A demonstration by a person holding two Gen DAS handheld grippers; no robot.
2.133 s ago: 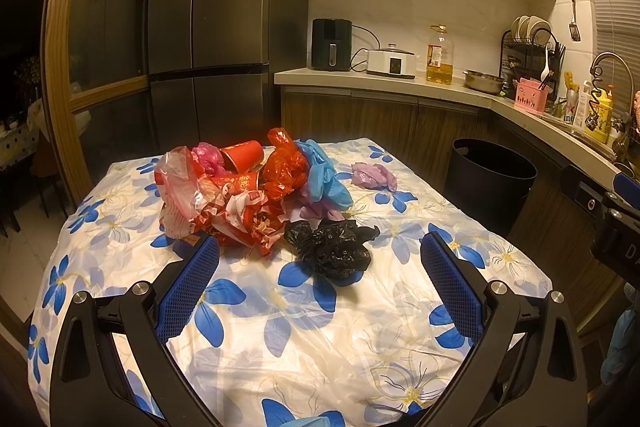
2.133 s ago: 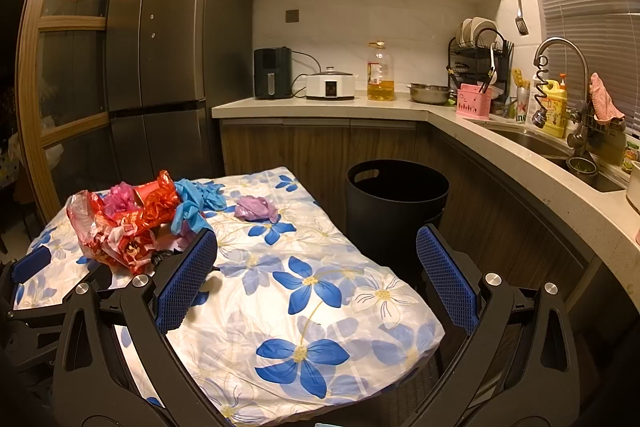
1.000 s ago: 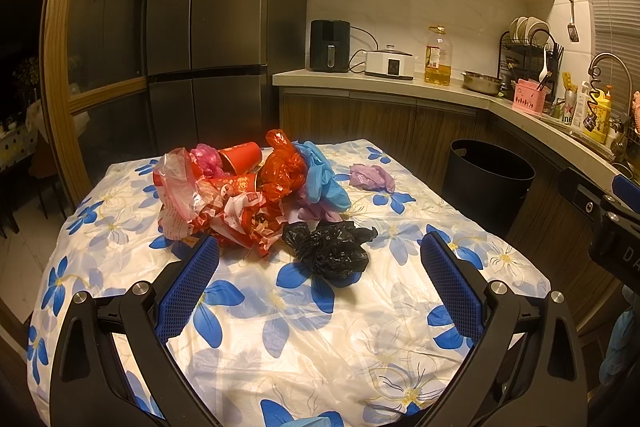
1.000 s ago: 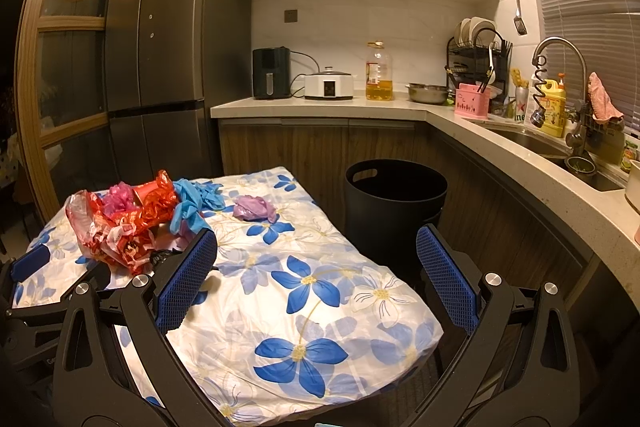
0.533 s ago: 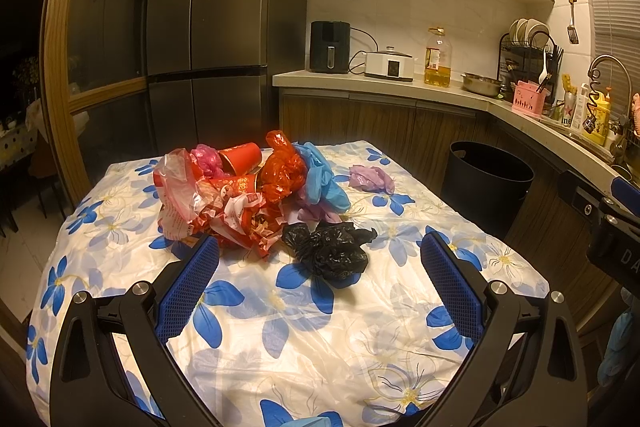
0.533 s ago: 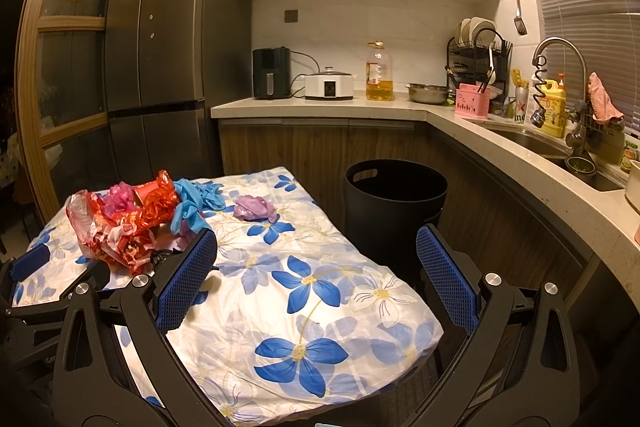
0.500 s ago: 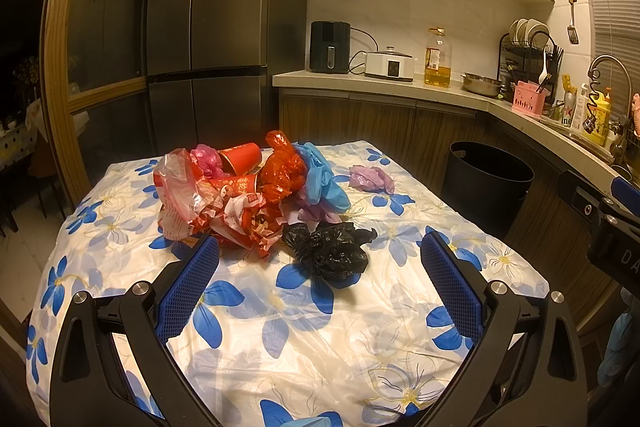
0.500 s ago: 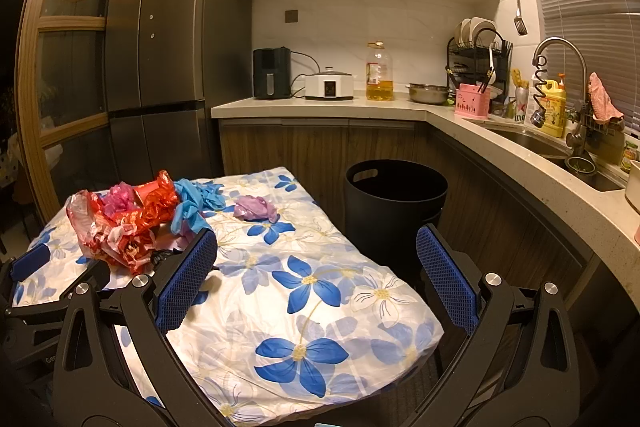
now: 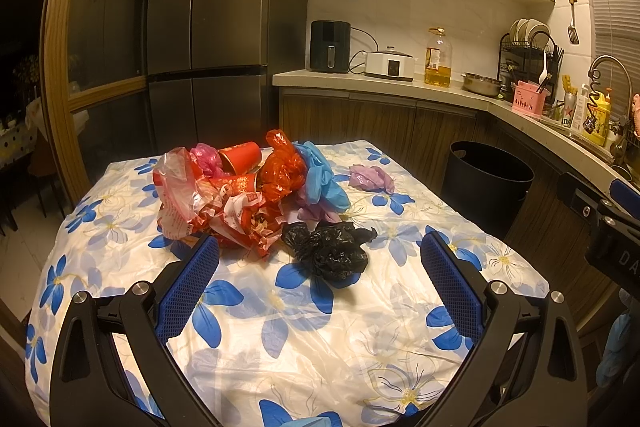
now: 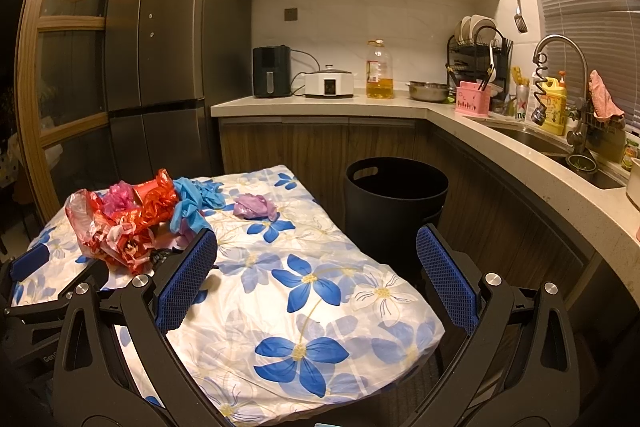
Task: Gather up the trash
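Jaws of left gripper (image 9: pixel 320 279): spread wide, nothing between them, poised above the table (image 9: pixel 280 331). Item directly ahead of the jaws, slightly toward the right pad: crumpled black bag (image 9: pixel 326 247), lying loose on the floral cloth. Item beyond the left pad: heap of red wrappers (image 9: pixel 224 199) with a red paper cup (image 9: pixel 240 157), pink film and blue gloves (image 9: pixel 322 175) piled against it. Item farther out, apart from the heap: purple scrap (image 9: pixel 372 179). Jaws of right gripper (image 10: pixel 316 279): likewise released and empty, aimed over the near corner of the table, heap off past the left pad. Receptacle: black bin (image 10: pixel 396 203), on the floor just off the table edge, ahead between the right gripper's jaws. Recommended handling, as judgement: take the black bag first, being nearest and separate; centre it between the pads, lower until they straddle its bulk, pinch the thick middle rather than a trailing flap, lift clear of the cloth so the fabric is not dragged, carry over the bin before releasing.
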